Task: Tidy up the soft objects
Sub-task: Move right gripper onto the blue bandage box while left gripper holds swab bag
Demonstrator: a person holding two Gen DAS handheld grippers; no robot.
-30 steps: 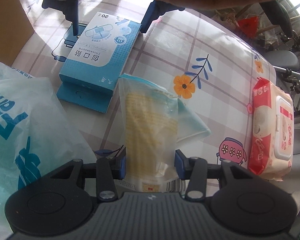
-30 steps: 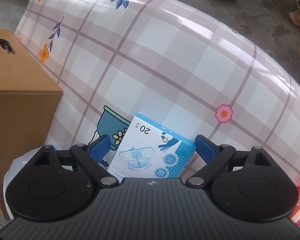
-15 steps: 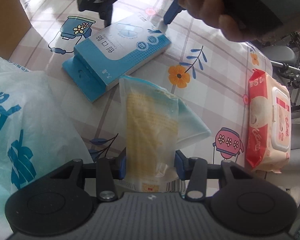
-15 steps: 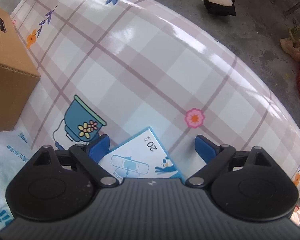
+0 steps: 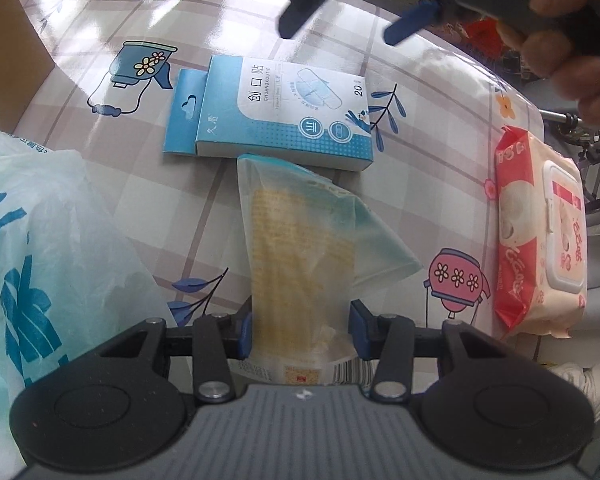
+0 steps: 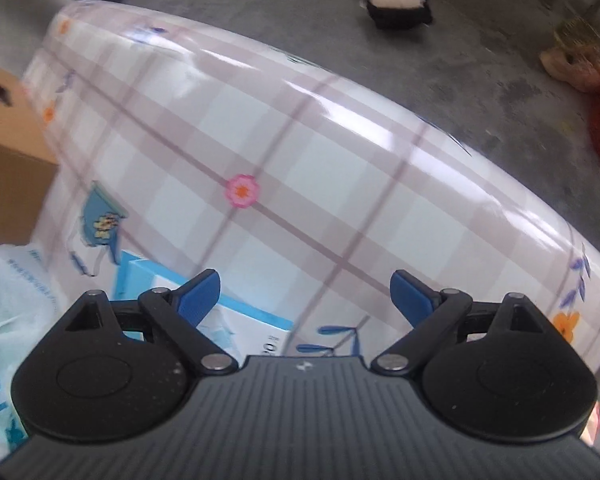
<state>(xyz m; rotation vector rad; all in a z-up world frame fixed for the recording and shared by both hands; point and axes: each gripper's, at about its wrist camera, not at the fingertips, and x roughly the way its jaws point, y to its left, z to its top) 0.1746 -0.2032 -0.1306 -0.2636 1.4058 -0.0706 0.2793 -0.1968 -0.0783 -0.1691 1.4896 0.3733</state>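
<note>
Left tool clamped on clear pouch, frame centre.
Right tool spread apart, holding nothing; blue plaster box above pouch; wipes pack far right.

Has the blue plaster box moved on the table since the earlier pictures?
Yes. In the left wrist view the blue plaster box has turned: it lay slanted toward the printed blue pot, now it lies crosswise, its near edge by the clear pouch.

Left wrist view: close, steeply downward over the checked-cloth table. Right wrist view: higher, straight down across the far table edge to grey floor. Shared: blue-and-white cardboard plaster box, brown cardboard box, white plastic bag.
</note>
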